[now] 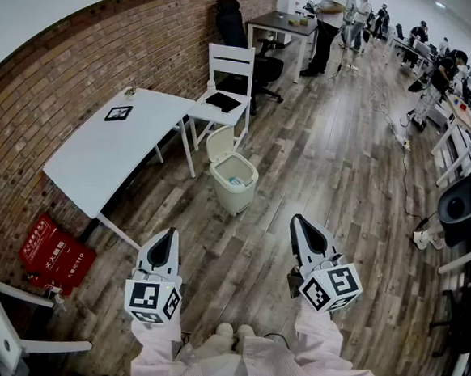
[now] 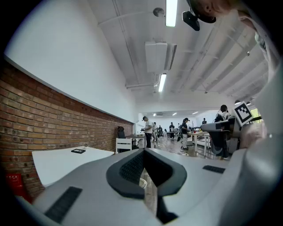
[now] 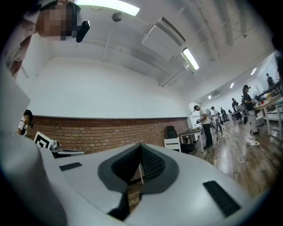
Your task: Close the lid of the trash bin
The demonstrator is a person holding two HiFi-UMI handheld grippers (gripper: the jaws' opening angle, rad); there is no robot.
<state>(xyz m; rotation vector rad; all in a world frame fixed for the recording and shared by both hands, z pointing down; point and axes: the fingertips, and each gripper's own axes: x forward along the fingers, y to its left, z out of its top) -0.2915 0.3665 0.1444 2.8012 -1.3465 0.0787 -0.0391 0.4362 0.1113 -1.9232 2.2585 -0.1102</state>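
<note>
With the left gripper [image 1: 169, 235] and right gripper [image 1: 297, 221] pressed together on nothing, the trash bin [image 1: 234, 185] is seen well ahead between them, yet to be approached before its raised lid [image 1: 219, 144] is pushed down.

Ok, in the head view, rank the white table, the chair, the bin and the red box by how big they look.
1. table
2. chair
3. bin and red box: these look about alike, and the box is nearer the camera, so I leave them unranked.
</note>
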